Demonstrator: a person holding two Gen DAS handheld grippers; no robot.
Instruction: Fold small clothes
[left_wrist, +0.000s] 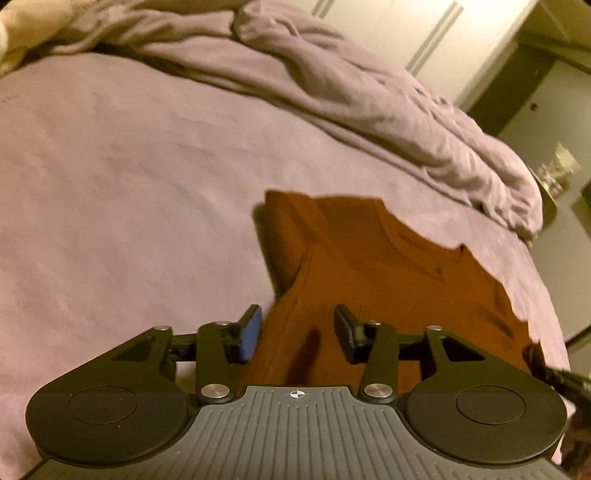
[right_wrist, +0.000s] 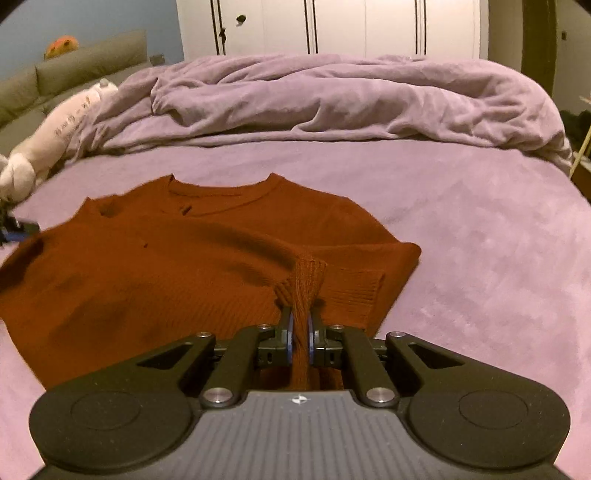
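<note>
Rust-brown knit sweater (right_wrist: 192, 258) lies flat on the bed (right_wrist: 461, 229), on the lilac sheet, toward the near edge. In the right wrist view its neckline (right_wrist: 221, 195) points to the far edge, where the rumpled duvet (right_wrist: 332, 103) is piled; the body's long axis runs from near edge to far edge.

Right gripper (right_wrist: 300, 332): fingers clenched on a ribbed cuff (right_wrist: 308, 280), knit bunched up between the blue pads, sleeve drawn across the right side of the body. A second ribbed cuff (right_wrist: 354, 291) lies flat just beside it.

Left gripper (left_wrist: 297, 332): fingers released, blue pads apart with only flat sweater fabric showing between them, not pinched. It sits over the sweater's left side near the folded shoulder (left_wrist: 288, 229).

Stuffed toy (right_wrist: 55, 129) at the bed's far-left corner, well apart from the sweater. White wardrobe (right_wrist: 332, 26) beyond the far edge.
</note>
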